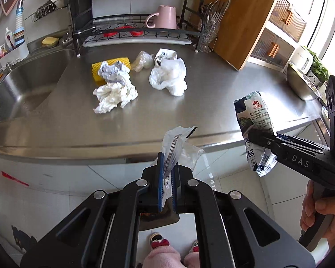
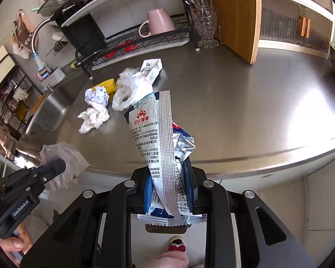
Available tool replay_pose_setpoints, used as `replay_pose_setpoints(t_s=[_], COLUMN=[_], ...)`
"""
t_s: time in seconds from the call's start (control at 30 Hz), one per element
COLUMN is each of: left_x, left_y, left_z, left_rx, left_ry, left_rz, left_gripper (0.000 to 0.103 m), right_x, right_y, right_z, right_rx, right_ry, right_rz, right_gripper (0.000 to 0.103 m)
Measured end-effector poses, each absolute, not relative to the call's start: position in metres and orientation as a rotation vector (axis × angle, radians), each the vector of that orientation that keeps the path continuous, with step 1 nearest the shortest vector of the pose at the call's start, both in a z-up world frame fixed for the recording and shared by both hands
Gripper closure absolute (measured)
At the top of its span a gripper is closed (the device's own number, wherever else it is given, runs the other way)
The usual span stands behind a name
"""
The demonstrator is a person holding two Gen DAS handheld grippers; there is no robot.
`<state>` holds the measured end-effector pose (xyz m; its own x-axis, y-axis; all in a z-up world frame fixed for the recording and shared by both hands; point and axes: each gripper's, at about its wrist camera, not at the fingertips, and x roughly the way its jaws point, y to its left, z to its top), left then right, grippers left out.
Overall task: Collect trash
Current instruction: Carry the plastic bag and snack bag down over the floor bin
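Observation:
My left gripper is shut on a clear plastic wrapper, held off the counter's front edge; it also shows in the right wrist view. My right gripper is shut on a foil snack packet, also seen in the left wrist view. On the steel counter lie crumpled white tissue, grey crumpled paper on a yellow foam net, a clear plastic ball, a white plastic bag and a small carton.
A sink is at the left. A dish rack with a pink mug stands at the back, beside a glass cutlery holder and a wooden board. A steel bowl sits far right.

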<state>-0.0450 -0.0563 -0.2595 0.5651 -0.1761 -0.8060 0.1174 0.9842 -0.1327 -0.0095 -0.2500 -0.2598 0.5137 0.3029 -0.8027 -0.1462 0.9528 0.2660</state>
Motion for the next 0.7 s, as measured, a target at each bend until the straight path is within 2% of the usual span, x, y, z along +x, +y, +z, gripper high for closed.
replay_pose_setpoints(t_s=[0.37,0.7], left_x=[-0.099,-0.103], left_y=[-0.043,-0.028], left_z=[-0.344,-0.443], left_rx=[-0.111,-0.090], left_ry=[1.095,1.203], left_rz=[-0.152,-0.163], left_gripper=[0.098,0.098], right_x=[-0.066,-0.071], right_y=[-0.223,-0.206], right_z=[-0.334,-0.430], right_rx=[0.145,0.186], right_ry=[1.165,1.306], right_rz=[0.344,0.295], right_gripper=[0.078,0.078])
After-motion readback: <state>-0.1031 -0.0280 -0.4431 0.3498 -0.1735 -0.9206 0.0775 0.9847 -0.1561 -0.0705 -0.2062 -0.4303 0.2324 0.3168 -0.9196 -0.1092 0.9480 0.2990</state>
